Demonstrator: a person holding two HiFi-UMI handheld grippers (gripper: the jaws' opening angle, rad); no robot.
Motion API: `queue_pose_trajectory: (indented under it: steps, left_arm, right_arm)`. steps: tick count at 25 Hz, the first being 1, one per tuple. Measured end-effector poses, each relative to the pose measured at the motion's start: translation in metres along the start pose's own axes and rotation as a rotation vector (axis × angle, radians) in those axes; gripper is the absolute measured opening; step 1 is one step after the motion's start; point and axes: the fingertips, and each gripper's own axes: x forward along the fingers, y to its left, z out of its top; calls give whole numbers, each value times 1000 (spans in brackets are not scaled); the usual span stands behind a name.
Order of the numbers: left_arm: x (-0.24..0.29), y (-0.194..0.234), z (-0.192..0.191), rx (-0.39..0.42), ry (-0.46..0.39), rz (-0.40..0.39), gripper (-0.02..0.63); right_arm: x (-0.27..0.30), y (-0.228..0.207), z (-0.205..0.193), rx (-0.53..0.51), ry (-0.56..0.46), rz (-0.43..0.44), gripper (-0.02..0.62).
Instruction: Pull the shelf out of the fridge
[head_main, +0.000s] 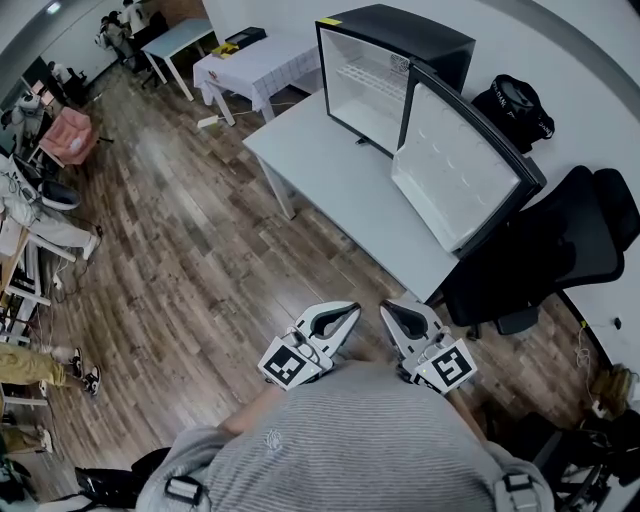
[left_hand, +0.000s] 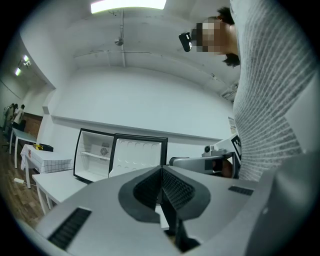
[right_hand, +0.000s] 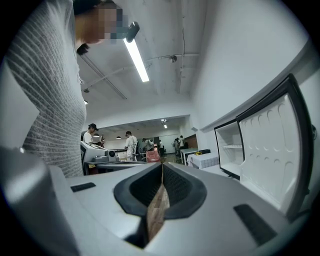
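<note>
A small black fridge stands on the white table, its door swung wide open. A white wire shelf sits inside it. Both grippers are held close to my body, well short of the table. The left gripper and the right gripper are shut with nothing in them. In the left gripper view the jaws meet, with the fridge, its shelf and the door far ahead. The right gripper has the door and the fridge at its right.
A black office chair stands right of the table's near corner, with a black bag on the floor beyond it. A cloth-covered table and a pink chair lie further off. People stand at the far end of the room.
</note>
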Motion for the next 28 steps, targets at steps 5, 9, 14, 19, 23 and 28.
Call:
queue_pose_trajectory:
  steps: [5, 9, 14, 19, 23, 28]
  left_arm:
    - [-3, 29, 3, -13, -9, 25, 12]
    - [-8, 66, 9, -21, -16, 45, 12]
    - [-13, 116, 17, -32, -27, 51, 12]
    - [-13, 156, 24, -32, -36, 24, 12]
    - [-15, 183, 29, -43, -43, 8, 12]
    - [-23, 215, 31, -45, -49, -8, 12]
  right_arm:
    - [22, -12, 2, -11, 4, -14, 14]
    - [51, -22, 5, -14, 12, -20, 14]
    - [99, -29, 11, -27, 13, -18, 14]
    - [144, -35, 17, -33, 3, -26, 14]
    - [173, -38, 20, -35, 4, -36, 15]
    - [203, -46, 16, -18, 15, -71, 14]
